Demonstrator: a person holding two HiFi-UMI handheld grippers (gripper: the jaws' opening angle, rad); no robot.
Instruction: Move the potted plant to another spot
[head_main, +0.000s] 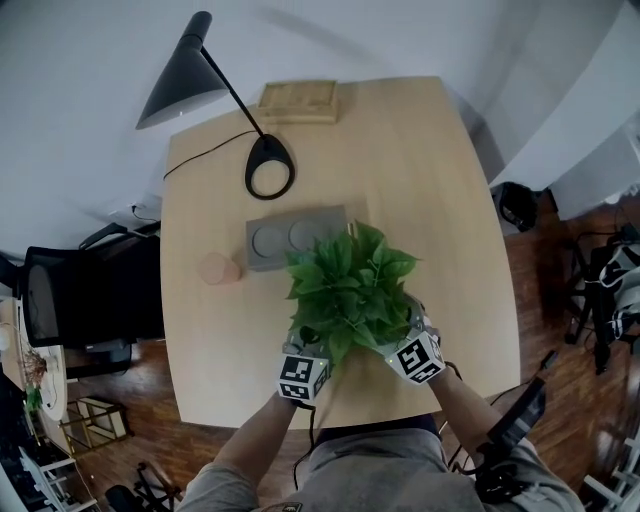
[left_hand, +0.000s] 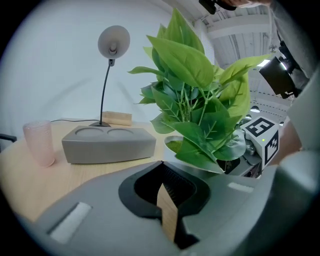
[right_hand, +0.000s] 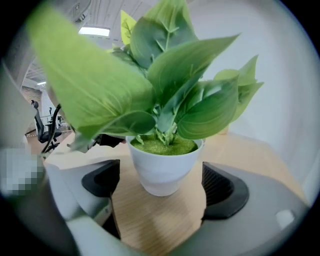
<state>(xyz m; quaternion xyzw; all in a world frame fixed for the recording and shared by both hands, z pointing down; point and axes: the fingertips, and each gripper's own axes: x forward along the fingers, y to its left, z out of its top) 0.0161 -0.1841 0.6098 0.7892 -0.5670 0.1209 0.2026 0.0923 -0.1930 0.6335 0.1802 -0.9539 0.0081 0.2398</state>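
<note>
The potted plant, broad green leaves in a white pot, stands on the light wooden table near its front edge. My right gripper is open, one jaw on each side of the pot, with a gap to both pads. It is at the plant's right in the head view. My left gripper is shut with nothing in it, the plant standing off to its right. In the head view it sits at the plant's left, its tips hidden under the leaves.
A grey tray with two round recesses lies just behind the plant, a pink cup to its left. A black desk lamp and a wooden block stand further back. A black chair is left of the table.
</note>
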